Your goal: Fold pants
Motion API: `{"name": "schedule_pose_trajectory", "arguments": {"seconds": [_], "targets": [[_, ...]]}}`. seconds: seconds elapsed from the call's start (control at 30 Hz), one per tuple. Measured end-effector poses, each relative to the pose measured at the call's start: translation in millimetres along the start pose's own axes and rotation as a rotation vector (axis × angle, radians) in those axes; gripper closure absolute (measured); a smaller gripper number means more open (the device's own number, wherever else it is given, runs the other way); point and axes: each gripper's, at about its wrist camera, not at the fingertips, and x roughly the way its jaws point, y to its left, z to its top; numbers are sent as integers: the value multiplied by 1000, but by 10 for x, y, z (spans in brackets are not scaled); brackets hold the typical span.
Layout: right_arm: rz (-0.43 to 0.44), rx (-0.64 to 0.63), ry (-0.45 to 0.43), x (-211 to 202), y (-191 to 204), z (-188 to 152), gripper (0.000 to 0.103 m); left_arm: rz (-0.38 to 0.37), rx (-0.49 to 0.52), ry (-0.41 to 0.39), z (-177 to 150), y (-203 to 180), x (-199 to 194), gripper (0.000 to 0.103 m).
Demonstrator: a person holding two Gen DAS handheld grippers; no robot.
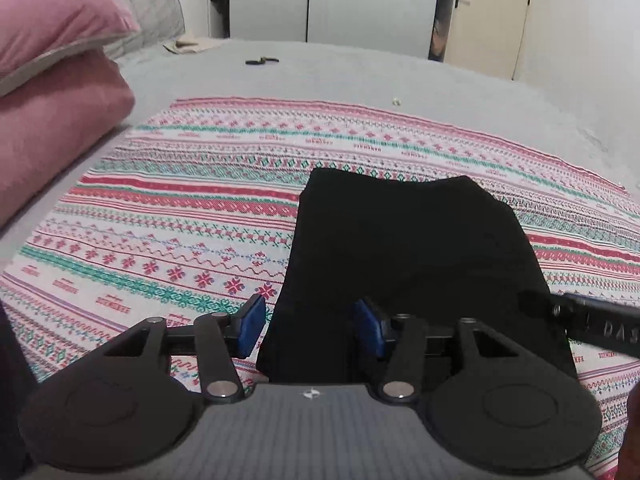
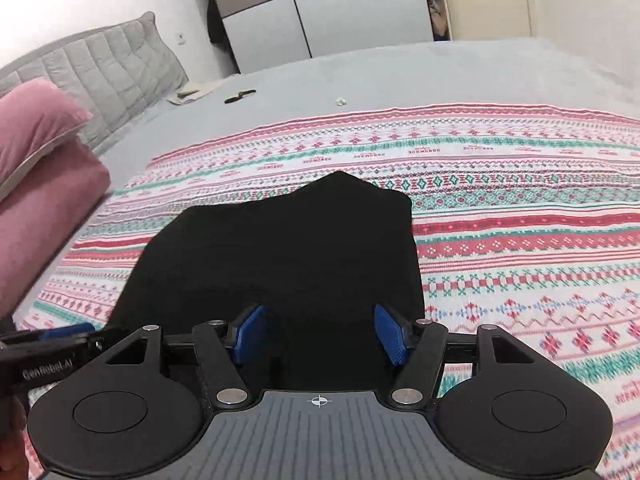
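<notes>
Here, left gripper [image 1: 310, 330]: jaws apart, released, over the near left edge of the pants [image 1: 404, 264].
Right gripper [image 2: 320, 334]: jaws spread, gripping nothing, above the pants' near end.
Pants: one black folded bundle, lying on the patterned blanket [image 1: 168, 216].
Pillows [image 1: 52, 92]: two pink, stacked at left.
Hard to make out: one small dark item [image 1: 261, 61] far off on the grey bed [image 1: 360, 68].
</notes>
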Motion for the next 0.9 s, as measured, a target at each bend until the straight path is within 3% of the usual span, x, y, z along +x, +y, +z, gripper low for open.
{"name": "schedule_pose_trajectory", "arguments": {"seconds": [0.13,0.4,0.53,0.67,0.73,0.9], "targets": [[13,10,5,-142,55,-77,41,-3,-22,3,-26,-23,-112,19],[-3,1,-35,-543,139,-185,41,-1,3,-91,-112,-123,-530,3],[-53,-65,-83,-785,261,-282,41,4,0,-105,-217,-131,-692,3],[-47,-17,-105,-1028,248,-368,41,2,0,-130,-401,-98,-900,0],[-36,12,-108,-1144,227,-447,35,6,-8,-138,-515,-70,-1005,0],[-53,-26,-113,-1374,305,-667,34,-12,-35,-142,-684,-12,-1147,0]]}}
